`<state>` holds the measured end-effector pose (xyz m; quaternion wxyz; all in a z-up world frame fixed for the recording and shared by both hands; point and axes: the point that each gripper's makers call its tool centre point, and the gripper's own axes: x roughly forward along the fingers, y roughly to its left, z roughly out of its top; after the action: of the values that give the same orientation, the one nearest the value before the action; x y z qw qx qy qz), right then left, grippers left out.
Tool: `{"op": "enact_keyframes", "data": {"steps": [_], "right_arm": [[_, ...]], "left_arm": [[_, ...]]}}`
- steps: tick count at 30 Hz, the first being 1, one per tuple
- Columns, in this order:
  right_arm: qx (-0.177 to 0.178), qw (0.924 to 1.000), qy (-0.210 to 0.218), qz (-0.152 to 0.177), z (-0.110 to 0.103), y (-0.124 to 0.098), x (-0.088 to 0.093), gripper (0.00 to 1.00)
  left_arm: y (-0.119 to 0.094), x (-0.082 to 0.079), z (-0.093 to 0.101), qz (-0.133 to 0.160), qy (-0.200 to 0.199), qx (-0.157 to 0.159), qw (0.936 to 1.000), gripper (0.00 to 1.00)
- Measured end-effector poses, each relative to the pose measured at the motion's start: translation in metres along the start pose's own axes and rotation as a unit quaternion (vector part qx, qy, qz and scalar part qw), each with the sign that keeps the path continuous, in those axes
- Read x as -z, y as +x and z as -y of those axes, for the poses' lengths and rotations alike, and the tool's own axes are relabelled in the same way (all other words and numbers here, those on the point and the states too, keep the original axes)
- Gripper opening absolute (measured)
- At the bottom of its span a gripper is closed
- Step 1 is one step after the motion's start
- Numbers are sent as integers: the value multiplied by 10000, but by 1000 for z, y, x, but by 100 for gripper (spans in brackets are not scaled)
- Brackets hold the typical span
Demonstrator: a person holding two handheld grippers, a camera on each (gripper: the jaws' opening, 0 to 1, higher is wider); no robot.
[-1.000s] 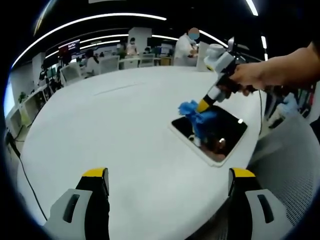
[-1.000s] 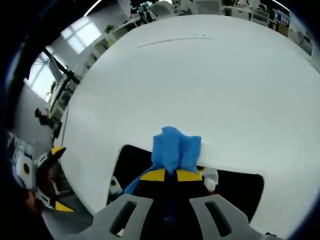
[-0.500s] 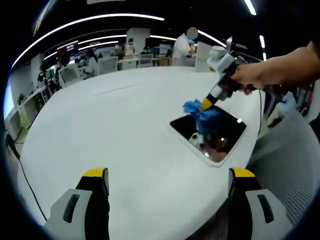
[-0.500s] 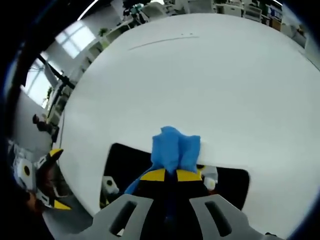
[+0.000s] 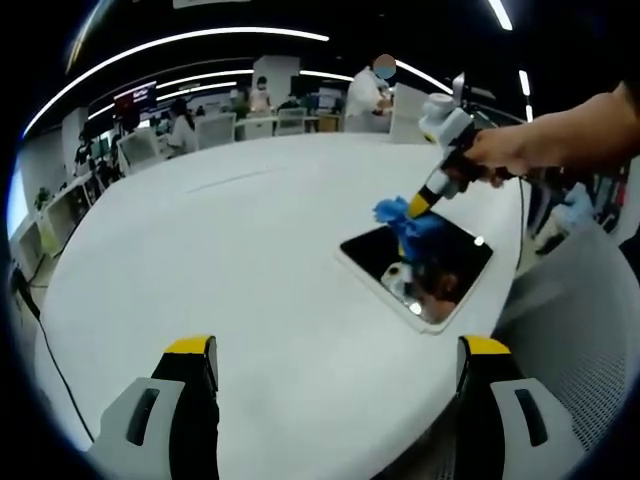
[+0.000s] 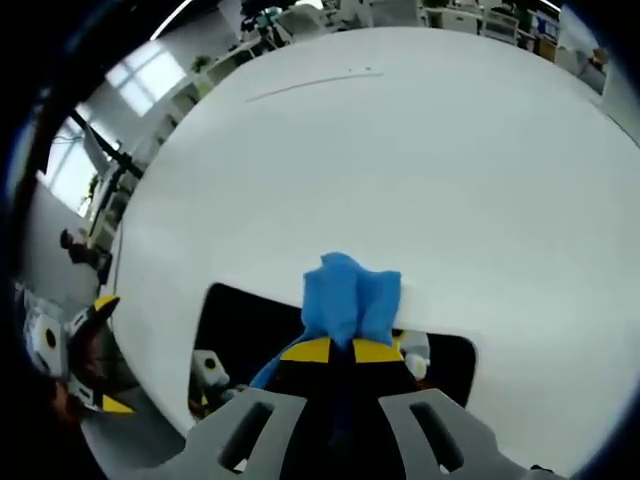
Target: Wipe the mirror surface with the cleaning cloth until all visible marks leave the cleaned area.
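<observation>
Mirror [image 5: 430, 270]: dark and shiny with a white frame. It lies flat on the big white table [image 5: 230, 260], close to the table's edge.
Mirror in the right gripper view [image 6: 240, 320]: it shows as a dark shape just under and beside the tongs, running out to both sides of them.
Cleaning cloth [image 5: 405, 220]: blue and bunched up. It sits on the far edge of the mirror, partly on the glass and partly over the frame.
Cloth in the right gripper view [image 6: 350, 300]: it sticks out past the yellow tips, over the mirror's far edge and the white table.
Right gripper [image 5: 418, 207]: a person's hand [image 5: 500, 155] holds it. It points down at the mirror. Its two jaws are squeezed together on the blue cloth.
Left gripper [image 5: 335, 352]: its two jaws are wide apart and hold nothing. It hangs over the near side of the table, well away from the mirror and the cloth.
Room: desks, chairs and people [image 5: 372, 92] are far behind the table.
</observation>
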<state>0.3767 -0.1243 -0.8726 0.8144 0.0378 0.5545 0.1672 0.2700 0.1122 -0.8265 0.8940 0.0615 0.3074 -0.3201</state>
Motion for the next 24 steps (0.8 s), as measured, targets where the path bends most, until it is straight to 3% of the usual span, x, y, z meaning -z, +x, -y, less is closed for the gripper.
{"op": "enact_keyframes", "data": {"steps": [10,15,24], "right_arm": [[14,9998,183,37,2,3,-1,0],[-161,9990,411,87,3,1,0,0],[-82,9994,338,17,0,-1,1,0]], "left_arm": [[-1,0,-1,0,-17,-23,10000,99],[-1,0,-2,0,-1,-46,10000,99],[-1,-1,-2,10,-4,-50,10000,99]]}}
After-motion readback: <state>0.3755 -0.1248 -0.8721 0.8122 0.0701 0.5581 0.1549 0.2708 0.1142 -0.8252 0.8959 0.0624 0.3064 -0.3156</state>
